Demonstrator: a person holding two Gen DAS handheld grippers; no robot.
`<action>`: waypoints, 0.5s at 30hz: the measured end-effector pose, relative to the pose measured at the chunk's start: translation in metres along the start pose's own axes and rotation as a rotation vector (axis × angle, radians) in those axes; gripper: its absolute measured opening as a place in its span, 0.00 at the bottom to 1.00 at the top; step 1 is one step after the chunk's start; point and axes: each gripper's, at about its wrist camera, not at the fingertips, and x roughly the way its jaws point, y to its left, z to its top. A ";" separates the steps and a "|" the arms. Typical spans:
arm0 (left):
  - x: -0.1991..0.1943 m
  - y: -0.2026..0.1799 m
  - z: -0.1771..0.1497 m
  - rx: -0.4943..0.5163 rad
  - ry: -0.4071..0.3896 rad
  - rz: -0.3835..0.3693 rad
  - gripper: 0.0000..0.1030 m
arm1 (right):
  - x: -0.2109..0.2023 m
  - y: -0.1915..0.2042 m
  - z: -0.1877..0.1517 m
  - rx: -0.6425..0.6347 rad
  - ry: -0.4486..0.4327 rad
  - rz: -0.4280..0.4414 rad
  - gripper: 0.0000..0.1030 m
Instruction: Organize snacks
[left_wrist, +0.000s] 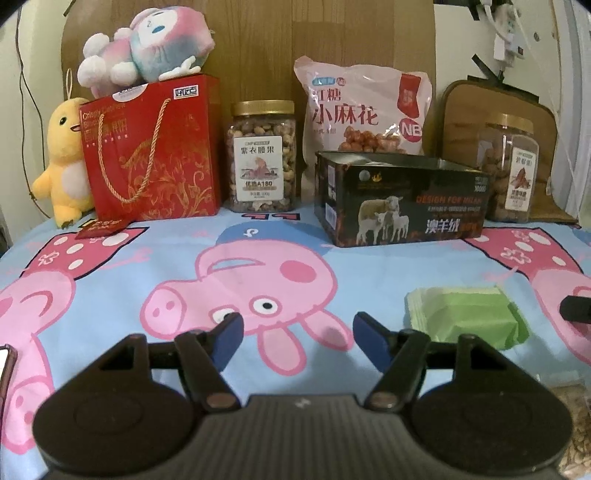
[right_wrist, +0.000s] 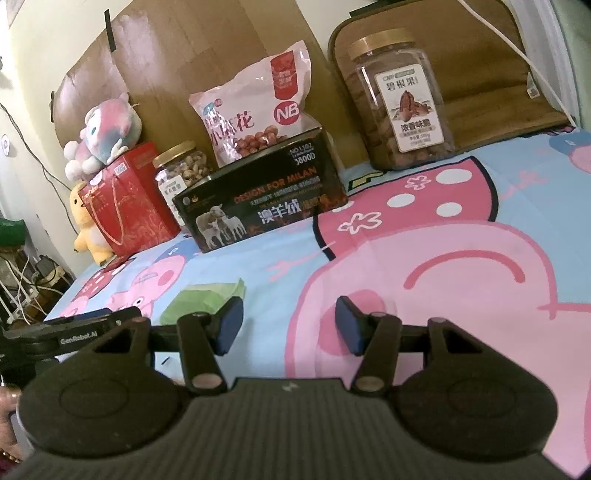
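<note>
Both grippers are hovering over the cartoon pig bedsheet (left_wrist: 110, 266) with nothing in them: the left gripper (left_wrist: 297, 338) is sitting with its blue pads spread apart, and the right gripper (right_wrist: 289, 325) is doing the same. A green snack packet (left_wrist: 469, 314) is lying flat just beside the left one, and the open black tin box (left_wrist: 399, 201) is sitting further back, in front of the pink snack bag (left_wrist: 364, 107), between two nut jars (left_wrist: 263, 157).

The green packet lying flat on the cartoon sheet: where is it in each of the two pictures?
Left wrist view: green packet at lower right, beyond the right fingertip of the left claw.
Right wrist view: green packet at lower left, behind the left fingertip of the right claw.
Shared landmark: the black box with sheep on it, farther back.
</note>
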 end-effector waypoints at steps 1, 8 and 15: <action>0.000 0.000 0.000 -0.003 0.001 -0.003 0.65 | 0.000 0.000 0.000 0.000 -0.003 -0.001 0.56; -0.002 0.001 0.000 -0.008 -0.010 -0.008 0.68 | -0.002 0.001 -0.001 -0.005 -0.009 0.000 0.56; 0.000 -0.003 0.000 0.014 0.004 0.009 0.68 | -0.001 0.002 -0.002 -0.017 -0.007 0.011 0.56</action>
